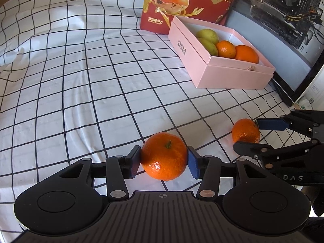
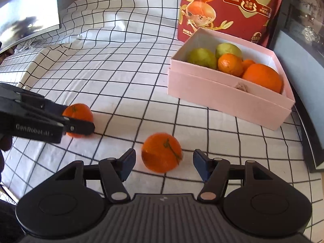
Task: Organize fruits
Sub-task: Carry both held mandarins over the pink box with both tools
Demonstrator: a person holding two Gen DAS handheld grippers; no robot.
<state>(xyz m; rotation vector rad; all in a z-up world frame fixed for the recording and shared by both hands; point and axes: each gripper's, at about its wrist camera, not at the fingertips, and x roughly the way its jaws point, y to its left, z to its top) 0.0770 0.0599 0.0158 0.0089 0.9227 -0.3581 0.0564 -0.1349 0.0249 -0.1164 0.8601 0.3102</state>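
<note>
Left gripper (image 1: 164, 160) clenched on mandarin (image 1: 164, 156); right gripper (image 2: 164, 162) released around second mandarin (image 2: 162, 151) — could roll off-centre at closing.

Both wrist cams sit close behind each tool, angled down at checkered surface (image 1: 81, 93); both share pink box (image 1: 222, 75) (image 2: 222, 99).

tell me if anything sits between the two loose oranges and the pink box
Nothing visible does. Only bare checked cloth lies between the orange in the left gripper, the orange at the right gripper, and the pink box.
</note>
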